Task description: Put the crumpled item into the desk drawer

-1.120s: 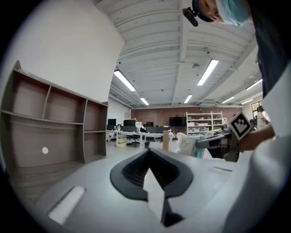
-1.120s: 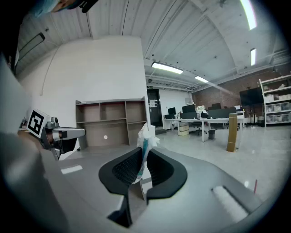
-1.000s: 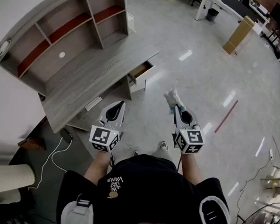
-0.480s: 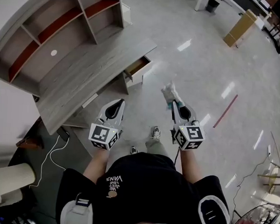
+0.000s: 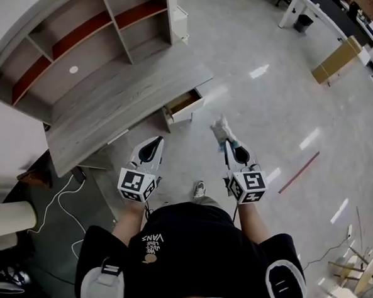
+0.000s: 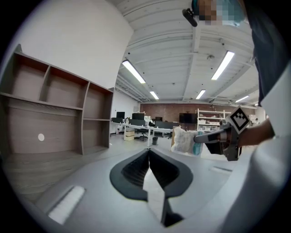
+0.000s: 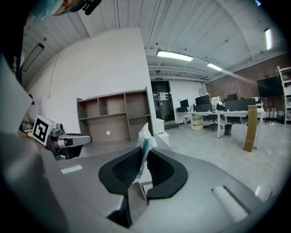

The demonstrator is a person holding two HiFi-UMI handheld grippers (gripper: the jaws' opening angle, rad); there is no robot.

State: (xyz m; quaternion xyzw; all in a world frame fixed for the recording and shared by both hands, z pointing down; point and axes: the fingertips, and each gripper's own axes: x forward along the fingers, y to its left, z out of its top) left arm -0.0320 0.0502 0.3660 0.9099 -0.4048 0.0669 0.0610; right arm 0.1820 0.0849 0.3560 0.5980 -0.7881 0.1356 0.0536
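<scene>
A crumpled white and teal item (image 5: 223, 131) (image 7: 144, 142) (image 6: 184, 140) sticks out of my right gripper (image 5: 226, 141) (image 7: 143, 157), whose jaws are shut on it, held in the air above the floor. My left gripper (image 5: 157, 139) (image 6: 148, 152) is beside it to the left, shut and empty. The grey wooden desk (image 5: 120, 97) stands ahead on the left. Its drawer (image 5: 185, 105) is pulled open under the desk's right end, just ahead of both grippers. In the right gripper view the drawer (image 7: 164, 137) shows behind the item.
A shelf unit (image 5: 86, 35) rises on the desk's back. A white cabinet (image 5: 180, 22) stands beyond the desk. Cables (image 5: 64, 191) and a cream bin (image 5: 6, 219) lie at the left. A cardboard box (image 5: 337, 59) and red floor strip (image 5: 300, 171) are at the right.
The desk and open drawer have come nearer to both grippers as the person stepped forward. The right gripper keeps its hold on the crumpled item; the left stays shut.
</scene>
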